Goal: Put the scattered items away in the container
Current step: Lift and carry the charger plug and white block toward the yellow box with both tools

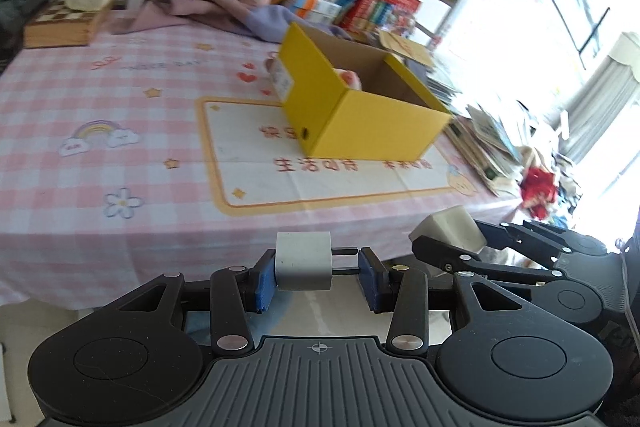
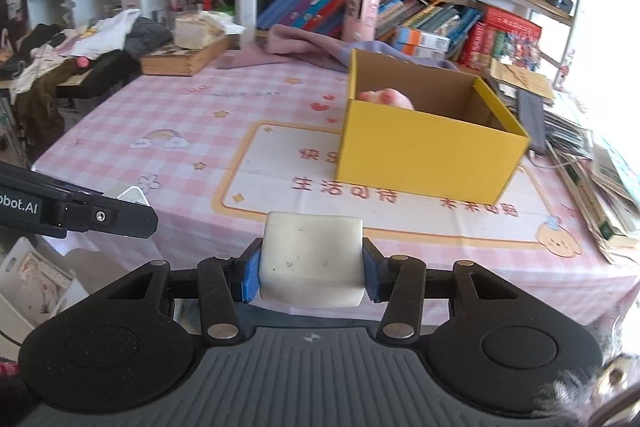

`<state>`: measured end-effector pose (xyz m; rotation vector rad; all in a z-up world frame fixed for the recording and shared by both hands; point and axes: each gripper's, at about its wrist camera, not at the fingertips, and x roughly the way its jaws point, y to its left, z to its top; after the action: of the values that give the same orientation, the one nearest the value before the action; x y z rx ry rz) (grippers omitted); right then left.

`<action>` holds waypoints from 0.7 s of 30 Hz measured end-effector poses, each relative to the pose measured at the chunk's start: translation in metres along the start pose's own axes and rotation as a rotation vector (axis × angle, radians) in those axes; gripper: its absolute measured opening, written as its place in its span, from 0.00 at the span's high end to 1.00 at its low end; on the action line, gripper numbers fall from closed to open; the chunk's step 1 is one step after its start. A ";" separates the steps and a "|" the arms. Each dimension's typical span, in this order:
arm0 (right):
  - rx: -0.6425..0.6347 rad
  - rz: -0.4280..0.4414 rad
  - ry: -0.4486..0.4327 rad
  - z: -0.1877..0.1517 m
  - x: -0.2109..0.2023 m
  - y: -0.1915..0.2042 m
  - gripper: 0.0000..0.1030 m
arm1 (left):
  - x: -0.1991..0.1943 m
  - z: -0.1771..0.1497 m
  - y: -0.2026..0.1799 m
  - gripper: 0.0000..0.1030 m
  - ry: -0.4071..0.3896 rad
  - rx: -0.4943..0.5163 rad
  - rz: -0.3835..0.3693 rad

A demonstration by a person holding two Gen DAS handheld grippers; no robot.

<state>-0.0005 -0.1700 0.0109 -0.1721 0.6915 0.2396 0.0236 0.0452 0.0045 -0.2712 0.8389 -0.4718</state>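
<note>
- Counter [image 2: 168, 115]: pink check cloth w/ printed mat; bare of loose items in both views, so remaining task pieces appear to be the two in hand.
- Yellow box [image 2: 428, 155]: open-top cardboard, standing on mat toward far right of counter, well apart from both grippers. Pink soft-looking item [image 2: 386, 98] already inside, against rear-left wall. Judged light, thin-walled; likely to slide if bumped. Drop from above opening, no rim contact.
- White block [image 2: 312, 259]: clamped between blue fingers [image 2: 250, 277] of right gripper [image 2: 312, 277], held over near counter edge. Rounded corners, scuffed matt face; looks stiff, smooth, moderately light. Pads bear on two opposite flat sides – sound hold, slip risk low.
- Grey block [image 1: 304, 261]: smaller, curved top; in left gripper [image 1: 316, 279]. Left finger [image 1: 266, 285] pressed to it; right-side finger looks to stand off w/ visible gap. Cannot tell if truly pinched. Judged hard, light, slick; hold doubtful – re-seat centrally across flat sides before carrying over box.
</note>
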 end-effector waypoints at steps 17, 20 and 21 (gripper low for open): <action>0.017 -0.112 0.028 -0.003 -0.007 -0.019 0.56 | 0.030 0.007 -0.018 0.60 0.055 0.050 -0.130; 0.030 -0.127 0.029 -0.002 -0.007 -0.026 0.56 | 0.035 0.009 -0.023 0.60 0.063 0.062 -0.146; 0.033 -0.130 0.029 -0.001 -0.007 -0.028 0.56 | 0.037 0.010 -0.025 0.60 0.063 0.067 -0.149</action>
<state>0.0013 -0.1978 0.0163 -0.1882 0.7096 0.1013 0.0450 0.0060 -0.0030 -0.2595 0.8665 -0.6494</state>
